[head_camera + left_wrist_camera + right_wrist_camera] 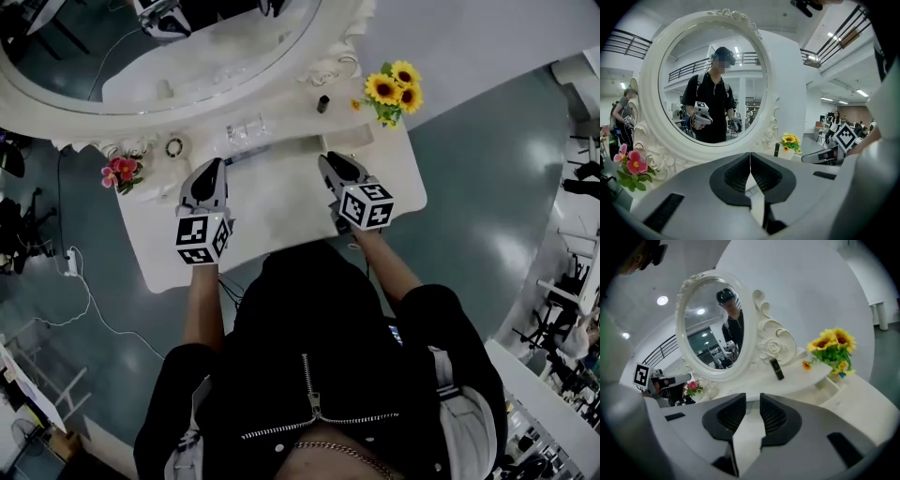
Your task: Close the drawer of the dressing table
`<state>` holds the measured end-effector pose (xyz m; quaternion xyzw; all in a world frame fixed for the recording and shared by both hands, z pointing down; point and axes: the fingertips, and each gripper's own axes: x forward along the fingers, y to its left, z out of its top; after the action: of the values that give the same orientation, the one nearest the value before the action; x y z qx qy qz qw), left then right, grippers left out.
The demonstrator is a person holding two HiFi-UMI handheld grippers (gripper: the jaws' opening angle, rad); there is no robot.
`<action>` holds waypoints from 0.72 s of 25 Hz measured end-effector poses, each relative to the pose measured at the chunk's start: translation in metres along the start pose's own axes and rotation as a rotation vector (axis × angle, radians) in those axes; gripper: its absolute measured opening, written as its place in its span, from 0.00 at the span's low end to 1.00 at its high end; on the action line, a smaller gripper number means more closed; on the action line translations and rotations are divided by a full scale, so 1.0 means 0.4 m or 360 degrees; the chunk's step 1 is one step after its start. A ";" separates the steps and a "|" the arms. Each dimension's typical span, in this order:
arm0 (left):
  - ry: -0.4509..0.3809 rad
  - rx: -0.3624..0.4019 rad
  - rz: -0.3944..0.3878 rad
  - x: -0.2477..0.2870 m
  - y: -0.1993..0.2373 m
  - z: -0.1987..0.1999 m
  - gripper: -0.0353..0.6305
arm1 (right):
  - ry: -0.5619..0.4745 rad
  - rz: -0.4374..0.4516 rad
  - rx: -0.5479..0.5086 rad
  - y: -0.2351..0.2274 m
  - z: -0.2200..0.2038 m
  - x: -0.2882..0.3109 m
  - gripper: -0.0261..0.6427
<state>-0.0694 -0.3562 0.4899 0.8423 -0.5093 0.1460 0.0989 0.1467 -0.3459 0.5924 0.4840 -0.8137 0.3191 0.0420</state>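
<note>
Left gripper (216,169) fingers closed, empty, right gripper (330,164) fingers apart, nothing between, both over desk (272,230), drawer (345,141) at 12 o'clock just past right gripper, pulled out, front facing 6 o'clock, long axis 9-to-3, sunflowers (394,92) beyond.

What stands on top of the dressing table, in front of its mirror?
Sunflowers, a small dark bottle, pink flowers, a dark ring and a clear item stand on the dressing table. The person's body hides its front edge and anything there.

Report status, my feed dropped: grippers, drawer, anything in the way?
Left gripper shut, empty. Right gripper open, empty. Both above dressing table; drawer state unclear. No obstruction seen.
</note>
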 end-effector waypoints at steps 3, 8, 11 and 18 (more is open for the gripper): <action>0.0027 0.0005 -0.0016 0.005 -0.006 -0.013 0.09 | 0.0047 -0.0095 0.0151 -0.081 -0.065 -0.012 0.17; 0.0065 0.0006 -0.0013 -0.001 -0.008 -0.030 0.09 | 0.0092 -0.0183 0.0458 -0.193 -0.156 -0.026 0.17; 0.0083 0.0006 0.0006 -0.008 -0.006 -0.038 0.09 | 0.0069 -0.0202 0.0653 -0.241 -0.176 -0.027 0.17; 0.0114 -0.0002 0.0061 -0.032 0.010 -0.055 0.09 | 0.0010 -0.0274 0.0865 -0.331 -0.195 -0.021 0.19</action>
<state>-0.0816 -0.3406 0.5063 0.8266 -0.5216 0.1777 0.1148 0.2401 -0.3392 0.7143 0.5438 -0.6541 0.5223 -0.0600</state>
